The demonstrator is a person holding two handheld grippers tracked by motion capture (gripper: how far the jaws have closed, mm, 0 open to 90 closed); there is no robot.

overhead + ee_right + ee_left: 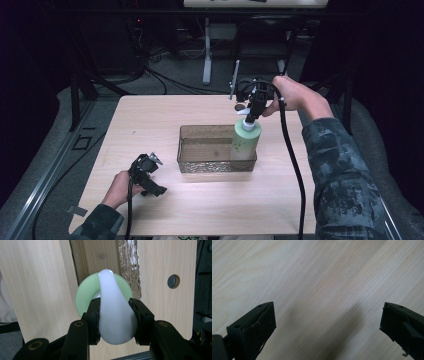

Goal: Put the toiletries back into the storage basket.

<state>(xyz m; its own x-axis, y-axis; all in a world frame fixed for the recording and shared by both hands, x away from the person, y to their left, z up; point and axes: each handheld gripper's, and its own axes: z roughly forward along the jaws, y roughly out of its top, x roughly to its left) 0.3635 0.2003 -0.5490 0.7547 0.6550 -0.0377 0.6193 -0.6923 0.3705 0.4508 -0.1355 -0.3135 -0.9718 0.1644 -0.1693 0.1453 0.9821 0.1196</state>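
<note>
Looking largest first: light wood desk (210, 210), dark floor and cabling around it.

Mid-desk: clear rectangular tray (200, 134), perforated low walls, long side across the desk. Brown-tinted in the high view.

Pale green pump bottle (245, 140) upright at the tray's right end, base inside the near right corner as far as the high view tells. White pump head (115, 315) on top. From the right gripper view, seen straight down: round green shoulder under the white spout, tray wall just beyond.

Right gripper (251, 114) above the bottle, pointing down, held by the right hand (295, 95) coming in from the far right side; camouflage-pattern sleeve, black cable trailing back toward the near edge. Jaws clamped on the pump head, one pad on each side, pressing in at its wide part. Narrowest setting seen, yet wide because of the head between them.

Left gripper (150, 180) low on the near left of the desk, well apart from the tray, held in the left hand (117, 190). Jaws spread wide, nothing between them, bare wood grain underneath in the left gripper view.

Small dark round hole (173, 281) in the desk, right of the tray in the right gripper view.
</note>
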